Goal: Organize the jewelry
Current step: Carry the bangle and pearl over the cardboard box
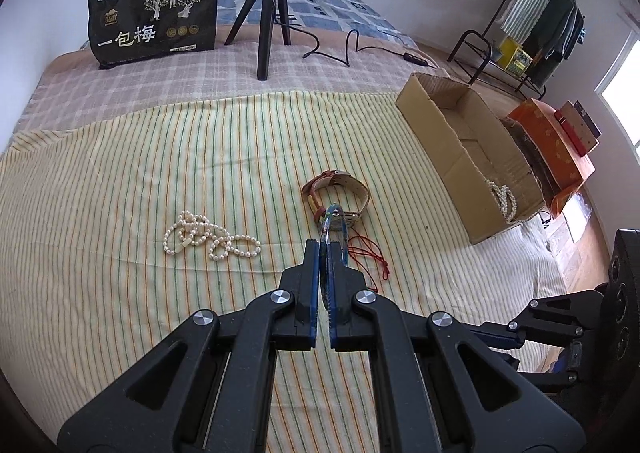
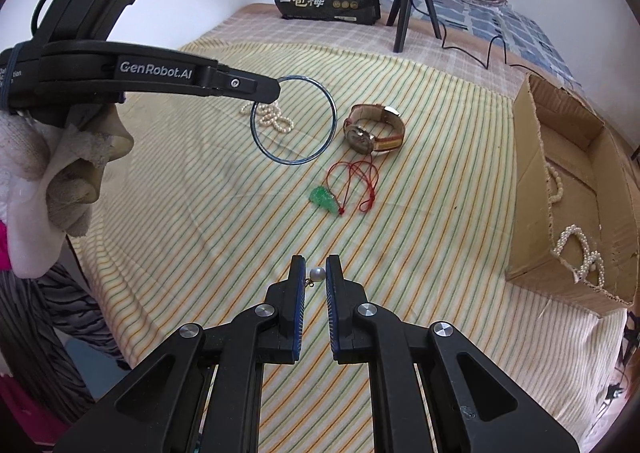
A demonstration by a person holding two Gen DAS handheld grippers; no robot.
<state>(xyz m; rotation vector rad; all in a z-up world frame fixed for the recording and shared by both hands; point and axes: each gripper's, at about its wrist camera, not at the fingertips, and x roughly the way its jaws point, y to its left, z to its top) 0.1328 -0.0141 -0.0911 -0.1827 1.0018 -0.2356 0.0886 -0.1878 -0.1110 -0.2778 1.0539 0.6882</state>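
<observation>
My left gripper [image 1: 327, 249] is shut on a thin blue bangle [image 1: 329, 221] and holds it above the striped bedspread; the bangle [image 2: 333, 109] shows as a full ring in the right wrist view. My right gripper [image 2: 316, 273] is shut on a pearl earring [image 2: 317, 274] low over the cloth. On the bed lie a pearl necklace [image 1: 208, 239], a wristwatch [image 2: 374, 129] and a green pendant [image 2: 325, 199] on a red cord [image 2: 356, 181]. The open cardboard box [image 2: 528, 189] at the right holds pearl strands [image 2: 580, 253].
A black snack bag [image 1: 154, 17] and a small black tripod [image 1: 268, 17] with its cable stand at the far side of the bed. An orange box [image 1: 556, 149] sits beyond the cardboard box. A clothes rack [image 1: 532, 25] stands by the wall.
</observation>
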